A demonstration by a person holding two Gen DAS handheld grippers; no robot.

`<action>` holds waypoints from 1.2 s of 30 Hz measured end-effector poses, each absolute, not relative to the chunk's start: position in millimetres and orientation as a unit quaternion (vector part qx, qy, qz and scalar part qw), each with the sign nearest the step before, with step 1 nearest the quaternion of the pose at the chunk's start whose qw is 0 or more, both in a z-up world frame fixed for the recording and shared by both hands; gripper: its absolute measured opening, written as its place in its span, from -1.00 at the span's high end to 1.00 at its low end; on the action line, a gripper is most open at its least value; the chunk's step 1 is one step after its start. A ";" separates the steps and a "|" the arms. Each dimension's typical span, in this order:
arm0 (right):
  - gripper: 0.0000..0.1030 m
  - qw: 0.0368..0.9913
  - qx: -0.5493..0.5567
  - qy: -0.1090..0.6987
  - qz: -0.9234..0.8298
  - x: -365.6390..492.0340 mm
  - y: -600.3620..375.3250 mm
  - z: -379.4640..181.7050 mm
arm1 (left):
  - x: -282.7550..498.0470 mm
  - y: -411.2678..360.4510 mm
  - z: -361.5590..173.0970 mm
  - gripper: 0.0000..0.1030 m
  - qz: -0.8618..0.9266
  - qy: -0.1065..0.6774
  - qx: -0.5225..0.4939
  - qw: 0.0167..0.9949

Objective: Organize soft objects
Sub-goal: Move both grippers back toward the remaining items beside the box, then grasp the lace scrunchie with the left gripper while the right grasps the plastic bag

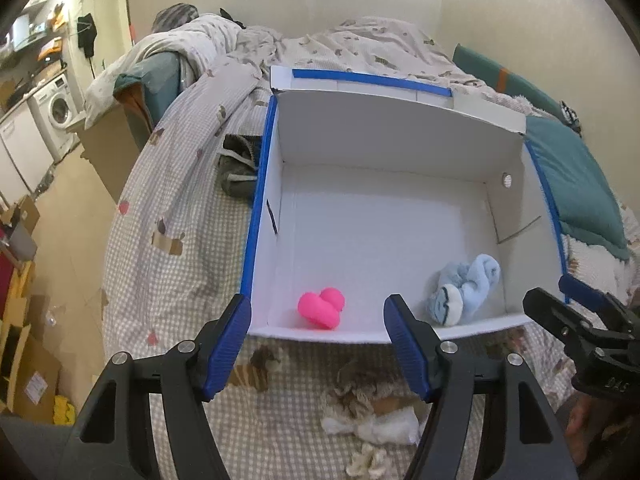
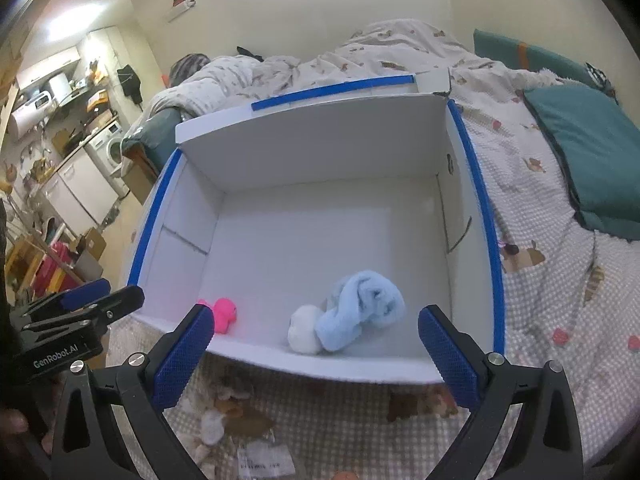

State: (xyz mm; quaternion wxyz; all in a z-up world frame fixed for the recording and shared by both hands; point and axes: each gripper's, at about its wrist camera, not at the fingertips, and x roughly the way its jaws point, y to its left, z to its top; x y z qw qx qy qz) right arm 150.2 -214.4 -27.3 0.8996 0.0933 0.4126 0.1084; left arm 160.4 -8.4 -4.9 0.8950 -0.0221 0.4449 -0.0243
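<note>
A white cardboard box (image 1: 400,128) with blue-taped edges lies open on the bed; it also shows in the right wrist view (image 2: 312,144). Inside, near its front wall, lie a pink soft toy (image 1: 322,308) (image 2: 224,314) and a light blue and white fluffy sock bundle (image 1: 464,288) (image 2: 356,312). My left gripper (image 1: 318,346) is open and empty over the box's front edge. My right gripper (image 2: 316,358) is open and empty just before the front wall. A brown and white plush item (image 1: 372,412) (image 2: 224,416) lies on the bedspread below the grippers.
The checked bedspread (image 1: 172,240) covers the bed. A dark grey cloth item (image 1: 238,168) lies left of the box. A teal pillow (image 2: 588,152) lies right of it. A rumpled duvet (image 1: 320,44) lies behind. Washing machine (image 1: 56,110) and cartons stand at left.
</note>
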 end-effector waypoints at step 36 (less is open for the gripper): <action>-1.00 0.800 0.041 0.586 0.121 81.5 -176.2 -103.1 | 78.8 -29.9 -100.1 -0.28 -0.078 0.627 -0.002 0.775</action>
